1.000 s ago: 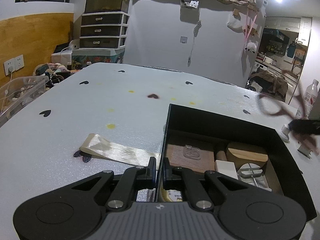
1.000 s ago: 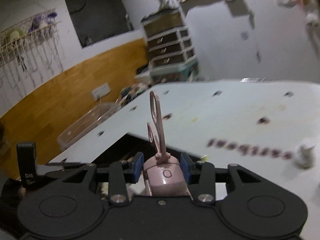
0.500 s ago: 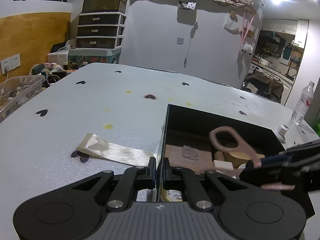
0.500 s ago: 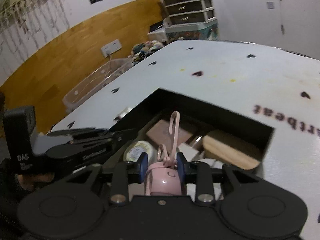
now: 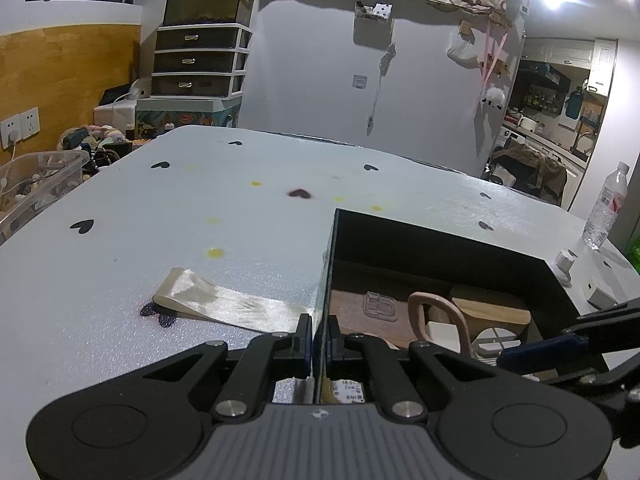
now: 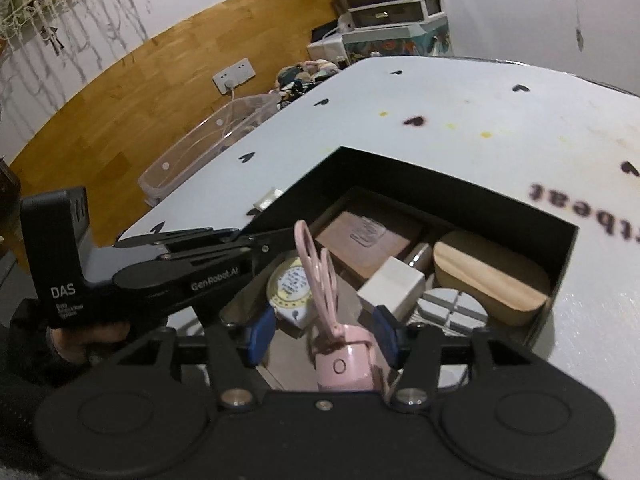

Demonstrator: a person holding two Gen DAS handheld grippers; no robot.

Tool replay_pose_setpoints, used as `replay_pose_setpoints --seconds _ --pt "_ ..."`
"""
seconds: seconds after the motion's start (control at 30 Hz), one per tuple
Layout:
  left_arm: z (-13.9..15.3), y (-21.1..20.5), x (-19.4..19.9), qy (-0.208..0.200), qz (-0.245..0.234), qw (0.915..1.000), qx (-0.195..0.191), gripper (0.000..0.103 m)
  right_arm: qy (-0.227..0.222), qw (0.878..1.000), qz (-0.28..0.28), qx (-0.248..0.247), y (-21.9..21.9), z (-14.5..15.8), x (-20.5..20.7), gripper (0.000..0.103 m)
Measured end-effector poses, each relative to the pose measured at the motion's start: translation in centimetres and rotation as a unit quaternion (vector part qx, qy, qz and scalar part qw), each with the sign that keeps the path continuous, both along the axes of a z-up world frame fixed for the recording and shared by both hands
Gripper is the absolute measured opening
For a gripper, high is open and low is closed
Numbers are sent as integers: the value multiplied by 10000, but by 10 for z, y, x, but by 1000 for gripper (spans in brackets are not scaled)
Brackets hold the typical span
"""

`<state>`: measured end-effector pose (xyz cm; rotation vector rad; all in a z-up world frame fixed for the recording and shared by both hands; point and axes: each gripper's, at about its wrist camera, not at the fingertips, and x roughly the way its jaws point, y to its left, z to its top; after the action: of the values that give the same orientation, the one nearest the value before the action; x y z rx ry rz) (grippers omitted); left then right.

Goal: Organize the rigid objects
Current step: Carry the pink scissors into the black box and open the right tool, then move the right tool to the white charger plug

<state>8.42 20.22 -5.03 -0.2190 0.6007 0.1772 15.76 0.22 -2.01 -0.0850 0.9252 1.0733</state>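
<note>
A black open box (image 5: 440, 236) sits on the white table; it also shows in the right wrist view (image 6: 460, 184). My left gripper (image 5: 319, 334) is shut on the box's near left wall. My right gripper (image 6: 324, 334) is open over the box, its blue pads apart from the pink scissors (image 6: 320, 280), which stand between them with handles up. The scissors' handle loop (image 5: 436, 320) shows in the left wrist view. Inside the box lie a brown block (image 6: 368, 236), a white block (image 6: 392, 286), a wooden oval piece (image 6: 488, 276) and a tape roll (image 6: 290, 284).
A pale ribbon strip (image 5: 224, 304) lies on the table left of the box. A water bottle (image 5: 606, 204) and a small white tube (image 5: 565, 262) stand at the table's right edge. A clear plastic bin (image 6: 208, 144) sits beyond the table's left edge.
My right gripper has come down over the box with the pink scissors and its jaws have opened, so the pads no longer press the scissors. The left gripper has stayed on the box wall.
</note>
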Motion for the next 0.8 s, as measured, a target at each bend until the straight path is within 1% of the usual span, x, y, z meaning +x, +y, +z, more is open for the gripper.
replay_pose_setpoints --seconds 0.03,0.07,0.17,0.2,0.23,0.3,0.33,0.37,0.6,0.73,0.8 --pt "0 0 0 0 0 10000 -2 6 -1 10000 24 19 -1 0 -1 66" --pt "0 0 0 6 1 10000 3 6 -9 10000 53 48 -2 1 -1 68" --pt "0 0 1 20 4 10000 19 6 -118 9997 166 159 -4 5 -6 82" --pt "0 0 1 20 4 10000 21 6 -182 9995 163 177 -5 6 -8 90" --pt "1 0 1 22 7 10000 24 6 -255 9994 152 202 -7 8 -9 94" --pt "1 1 1 22 8 10000 21 6 -327 9990 126 269 -11 11 -9 97" --pt "0 0 1 21 4 10000 23 6 -353 9988 104 308 -13 12 -9 101" --pt "1 0 1 25 10 10000 29 6 -378 9986 82 358 -15 14 -9 103" --pt "3 1 1 34 44 10000 75 6 -613 9968 -140 490 -25 19 -8 103" --pt "5 -2 -1 31 64 9999 94 6 -1004 9928 -318 575 -35 22 -9 103" --pt "5 -3 -1 33 76 9999 107 6 -1109 9909 -490 589 -43 23 -6 103"
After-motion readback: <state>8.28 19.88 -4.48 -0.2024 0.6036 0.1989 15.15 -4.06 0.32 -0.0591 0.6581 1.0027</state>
